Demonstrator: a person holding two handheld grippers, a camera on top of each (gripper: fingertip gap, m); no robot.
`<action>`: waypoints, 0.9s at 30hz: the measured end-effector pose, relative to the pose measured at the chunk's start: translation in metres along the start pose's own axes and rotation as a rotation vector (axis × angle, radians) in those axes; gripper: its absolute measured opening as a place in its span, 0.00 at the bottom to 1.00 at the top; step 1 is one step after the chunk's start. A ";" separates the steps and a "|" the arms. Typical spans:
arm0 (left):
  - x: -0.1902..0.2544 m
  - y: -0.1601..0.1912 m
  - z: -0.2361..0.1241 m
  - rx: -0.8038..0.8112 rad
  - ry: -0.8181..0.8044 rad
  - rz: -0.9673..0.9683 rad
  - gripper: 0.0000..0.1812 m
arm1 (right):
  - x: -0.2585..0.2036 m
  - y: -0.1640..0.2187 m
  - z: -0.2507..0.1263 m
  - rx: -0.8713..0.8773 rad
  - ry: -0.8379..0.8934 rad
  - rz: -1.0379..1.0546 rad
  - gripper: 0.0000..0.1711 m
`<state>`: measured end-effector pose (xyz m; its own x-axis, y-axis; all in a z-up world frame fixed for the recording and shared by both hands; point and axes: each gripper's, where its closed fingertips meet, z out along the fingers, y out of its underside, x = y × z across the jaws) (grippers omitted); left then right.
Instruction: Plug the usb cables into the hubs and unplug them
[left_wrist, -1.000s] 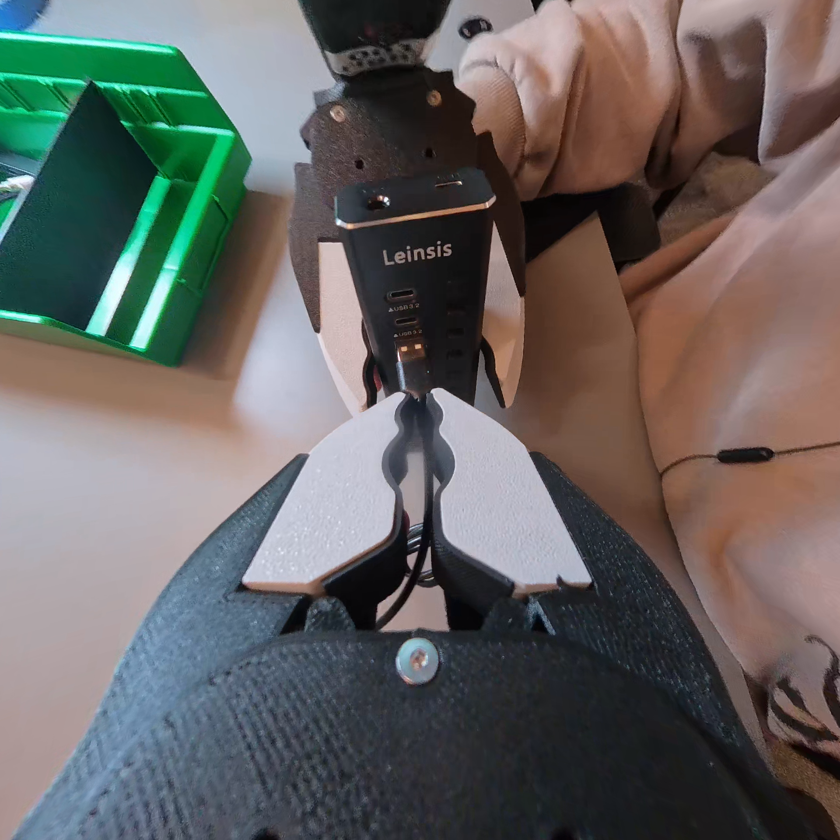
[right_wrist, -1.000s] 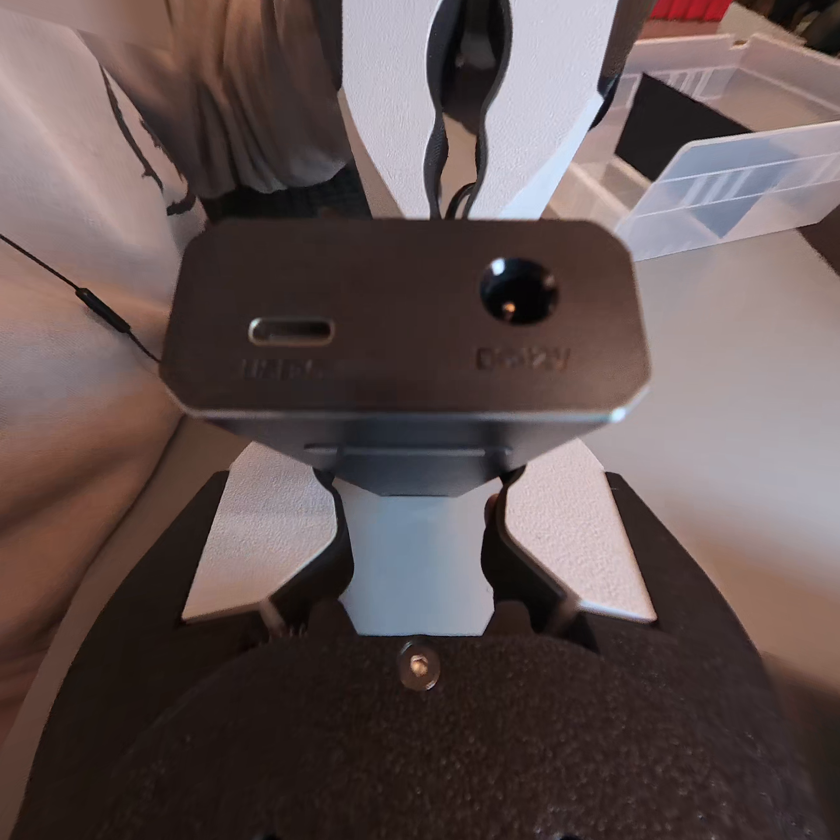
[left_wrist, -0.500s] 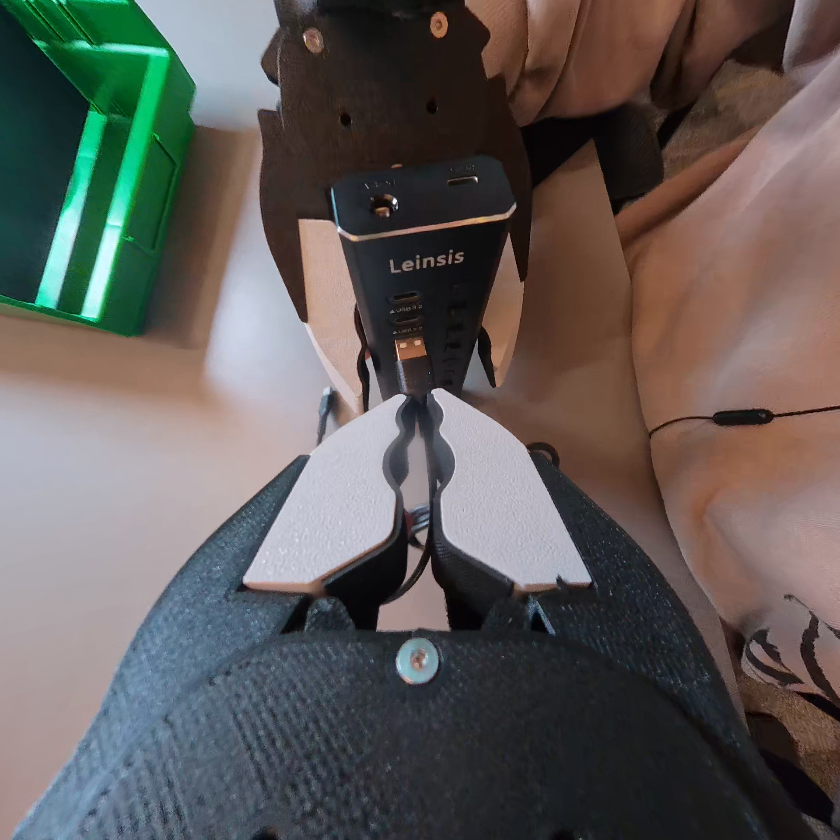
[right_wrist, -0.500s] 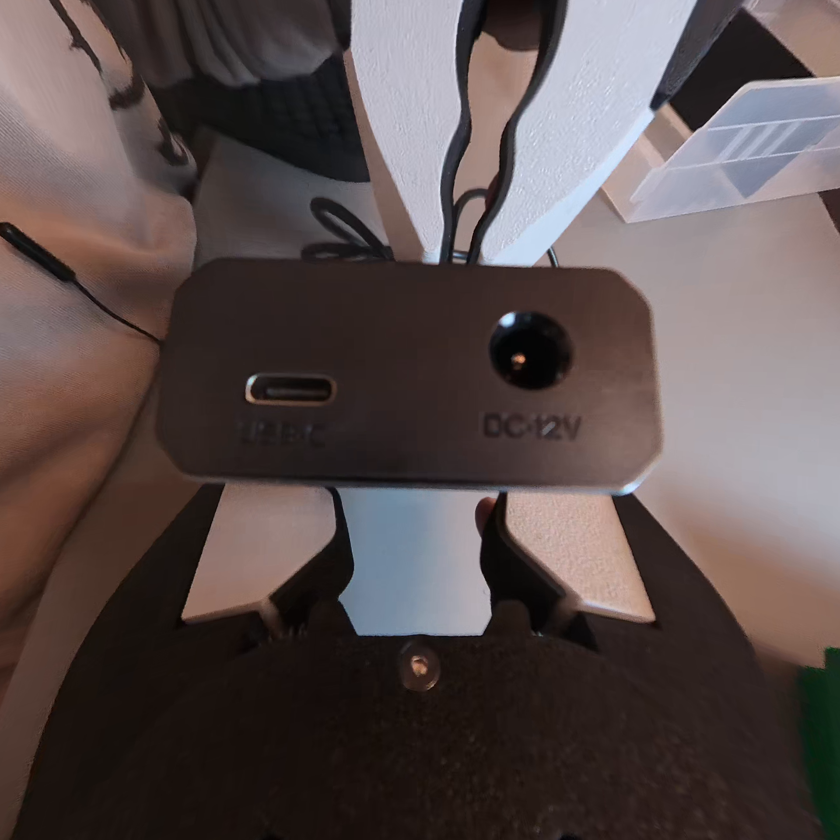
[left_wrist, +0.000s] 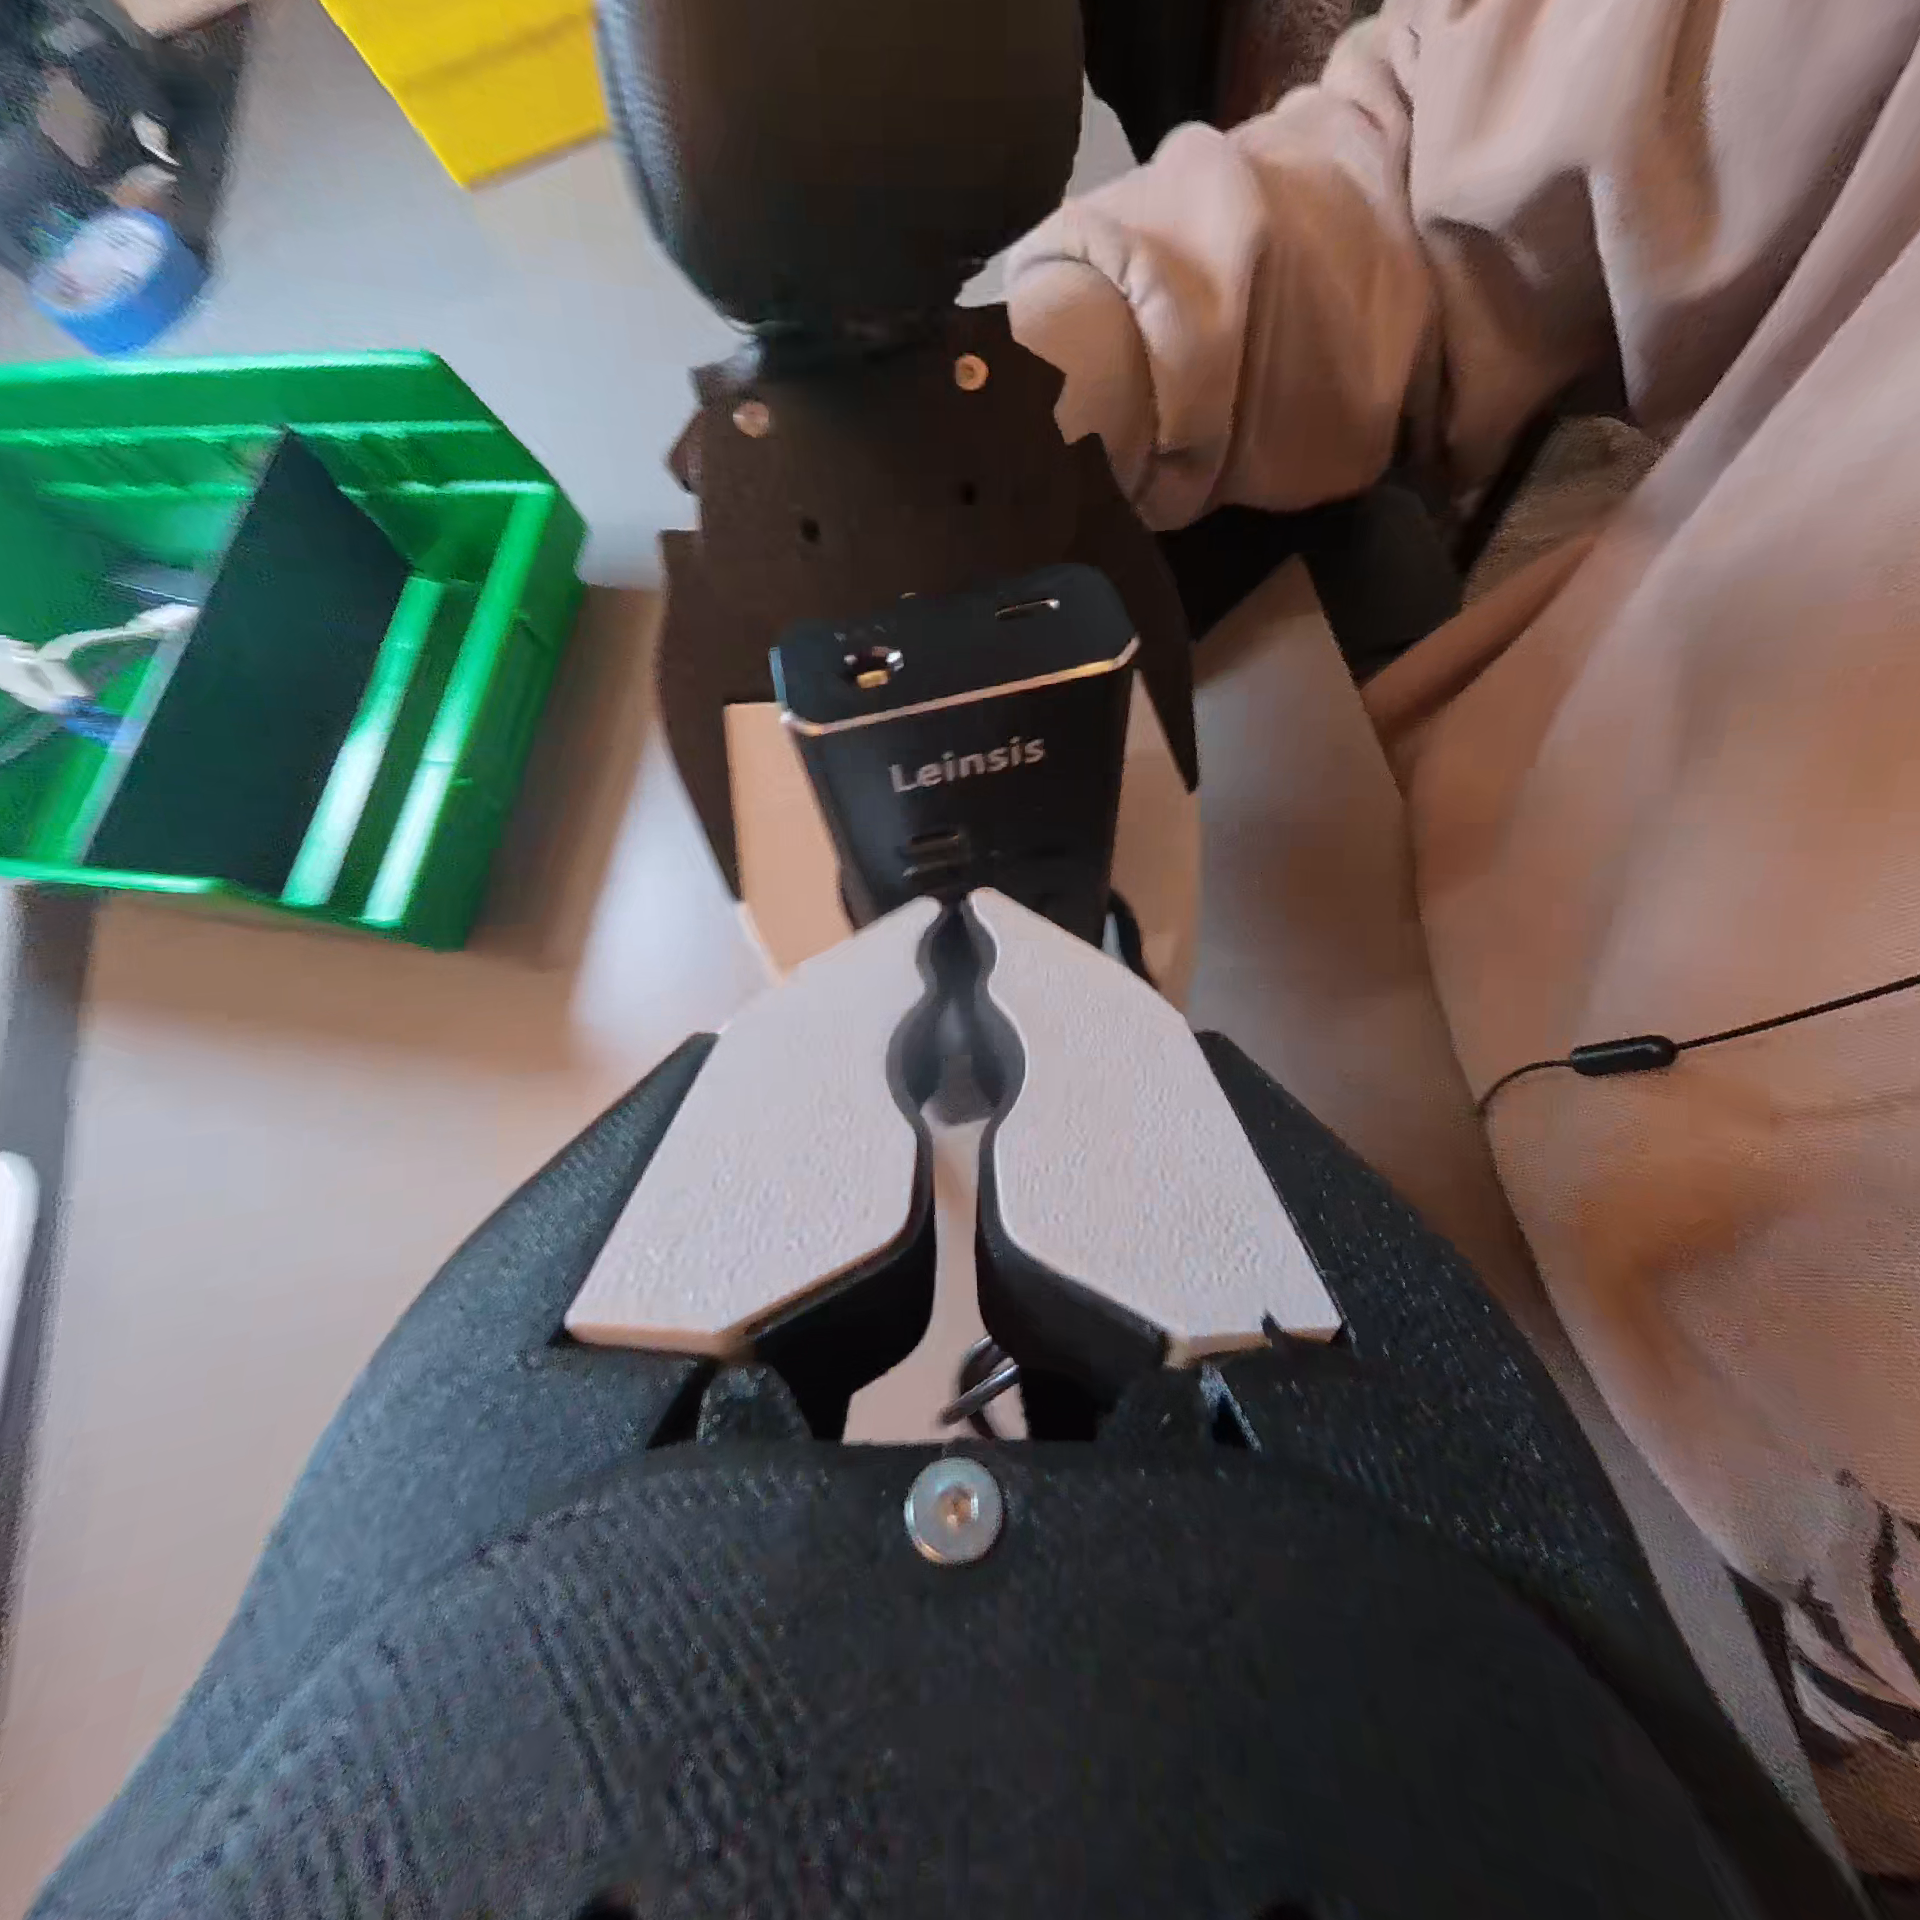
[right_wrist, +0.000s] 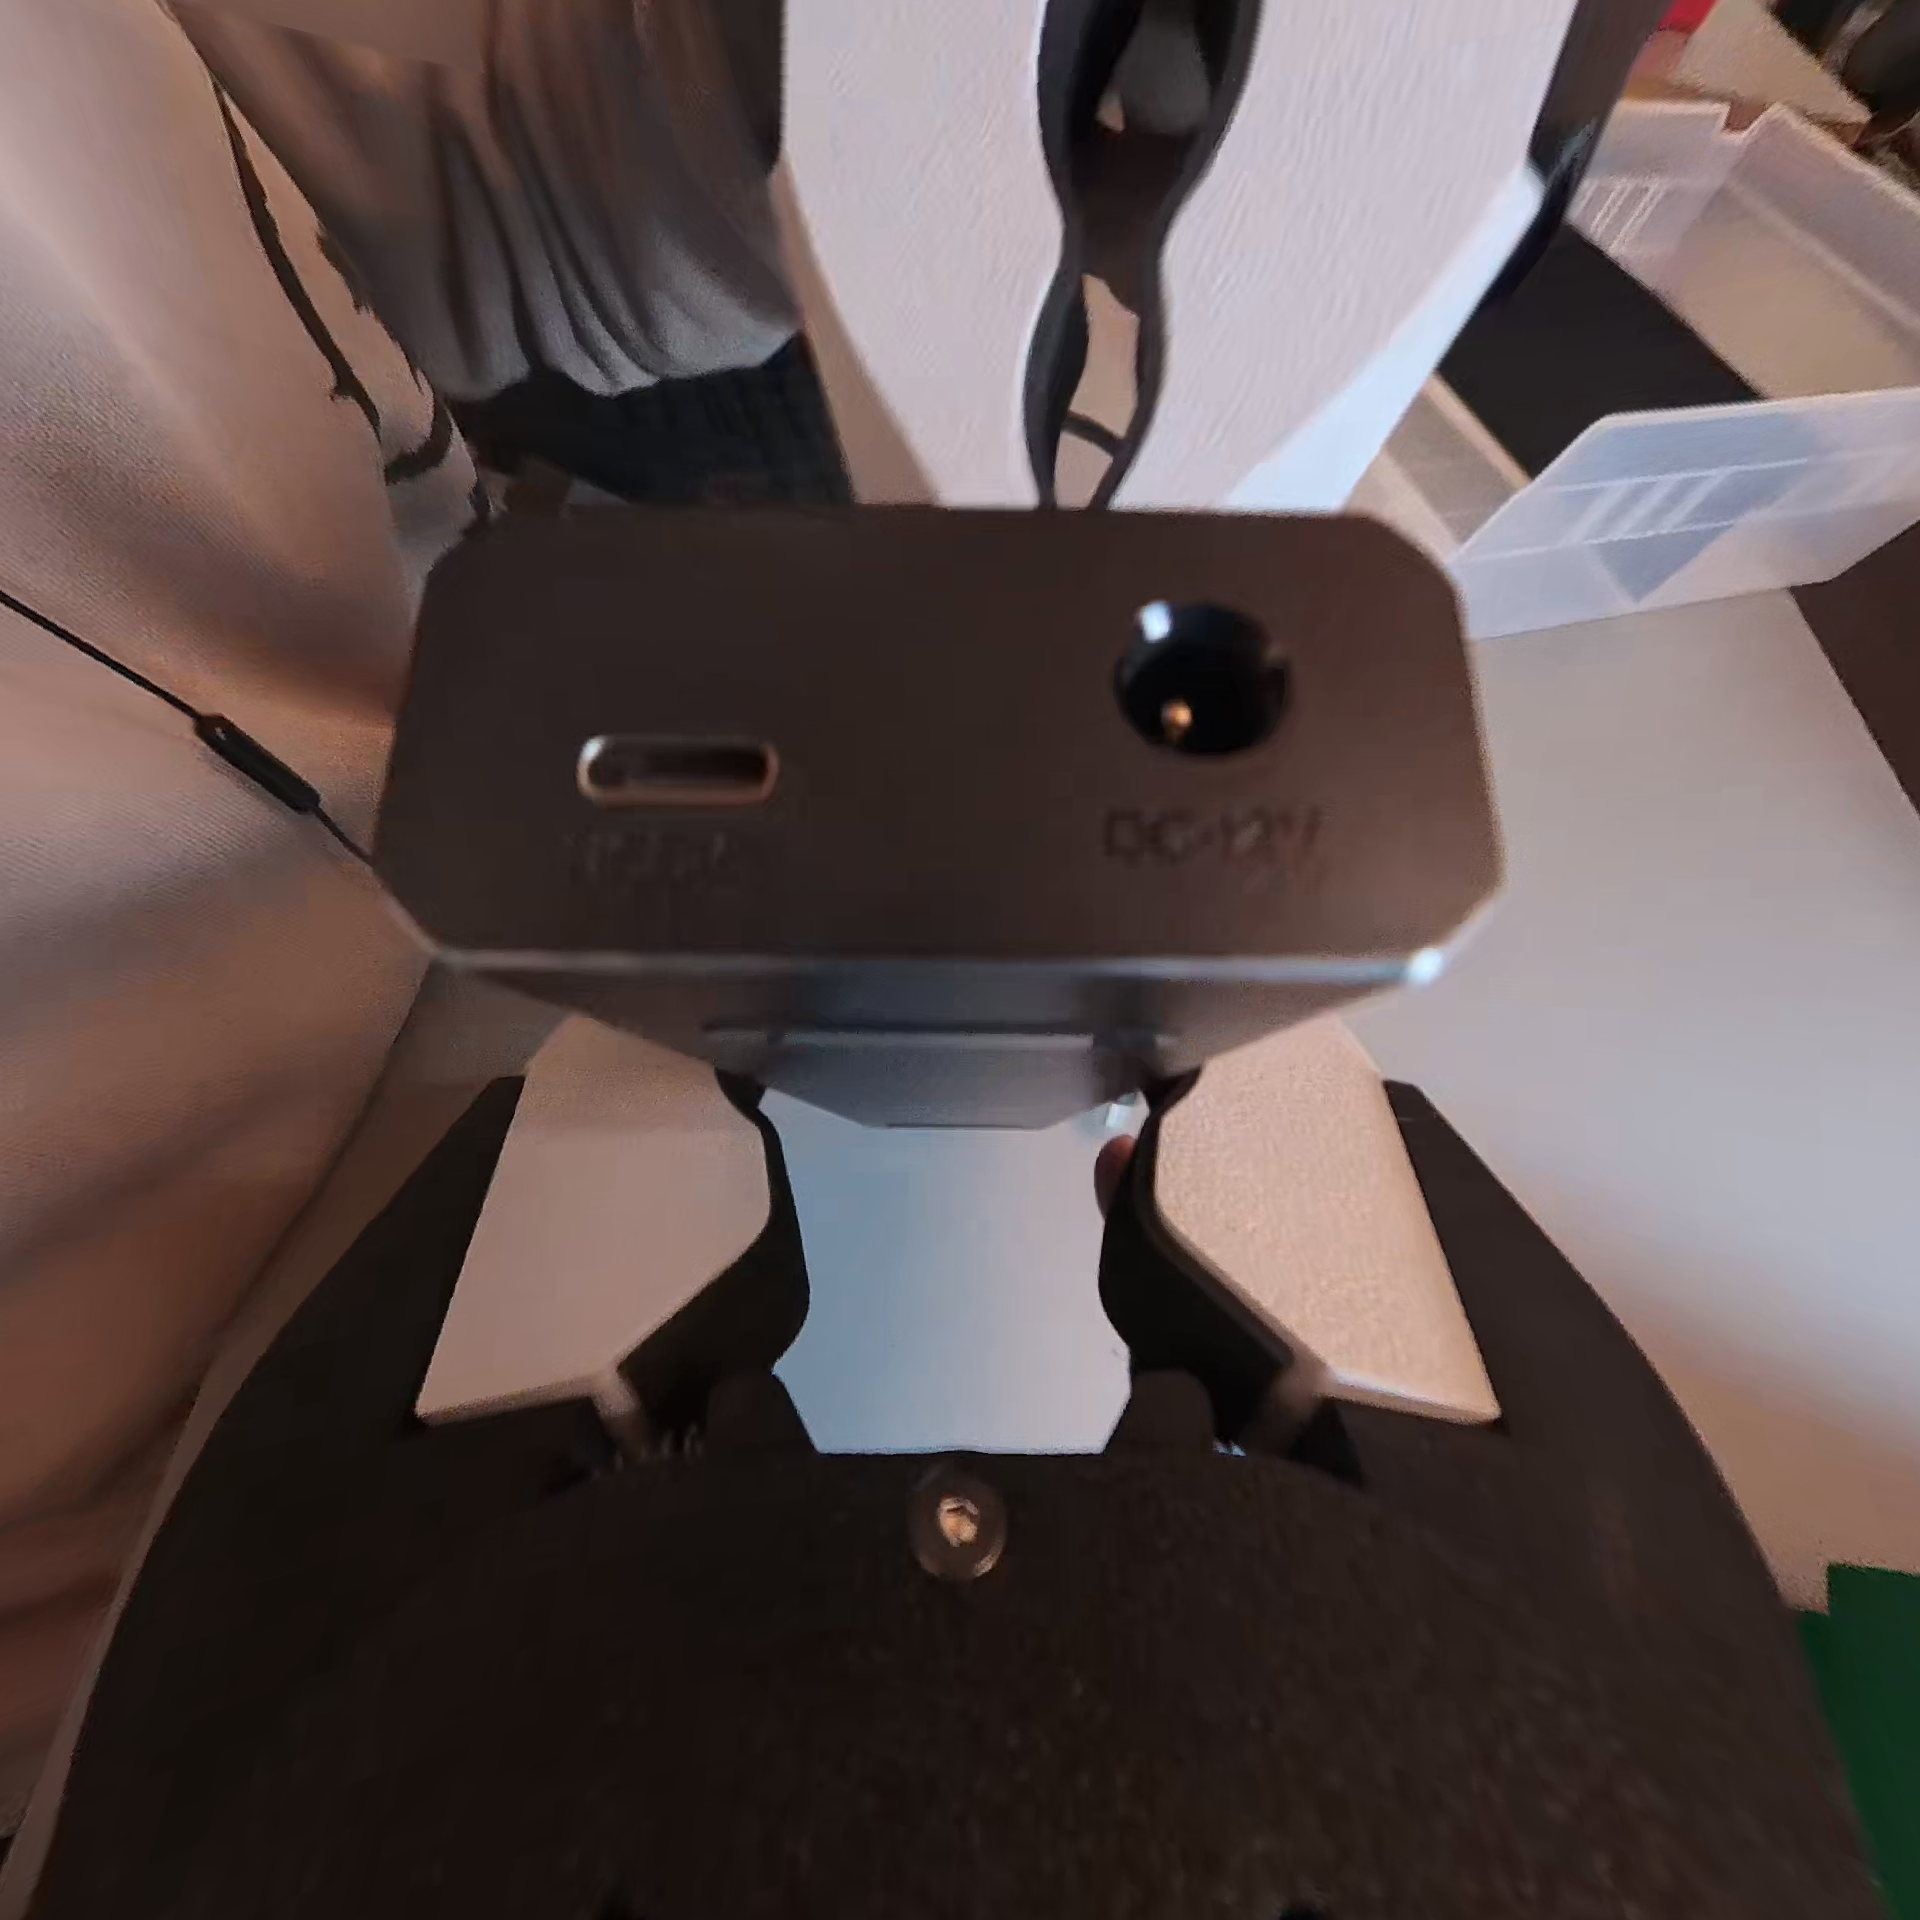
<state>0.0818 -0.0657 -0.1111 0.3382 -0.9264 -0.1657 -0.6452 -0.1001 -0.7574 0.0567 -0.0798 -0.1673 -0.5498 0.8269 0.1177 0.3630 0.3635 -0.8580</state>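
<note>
My left gripper (left_wrist: 954, 916) is shut on a black usb cable (left_wrist: 951, 1049), which runs back between the white fingers (left_wrist: 800, 1132). The fingertips press against the port face of a black usb hub (left_wrist: 966, 748). The plug's end is hidden between the tips and the hub. My right gripper (right_wrist: 940, 1101) is shut on the hub (right_wrist: 935, 748) and holds it above the table. The hub's end face, with an oval port and a round jack, fills the right wrist view. The left gripper's white fingers (right_wrist: 914, 260) and the cable (right_wrist: 1081, 312) show above the hub.
A green divided bin (left_wrist: 468, 644) sits on the beige table at left, with a yellow bin (left_wrist: 478, 94) behind it. A clear plastic bin (right_wrist: 1683, 499) stands at right. A person's beige sleeve (left_wrist: 1299, 291) and body are close on the right. The left gripper's tips are roughly 6 cm from the right gripper's.
My left gripper has pushed forward against the hub. The plug's metal end, which showed over the hub's ports earlier, is now out of sight. The right gripper still holds the hub.
</note>
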 end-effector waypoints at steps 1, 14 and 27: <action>-0.004 0.000 -0.006 0.000 -0.036 0.018 0.03 | 0.002 -0.002 -0.003 0.013 0.009 0.005 0.41; -0.005 0.031 0.007 -0.171 -0.025 0.007 0.08 | 0.007 0.015 0.003 -0.079 0.032 0.009 0.41; -0.004 0.039 0.009 -0.142 0.040 -0.027 0.08 | 0.006 0.020 0.009 -0.121 -0.025 0.050 0.39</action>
<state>0.0609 -0.0628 -0.1457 0.3311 -0.9361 -0.1185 -0.7277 -0.1734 -0.6636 0.0538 -0.0720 -0.1885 -0.5466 0.8351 0.0623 0.4776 0.3720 -0.7960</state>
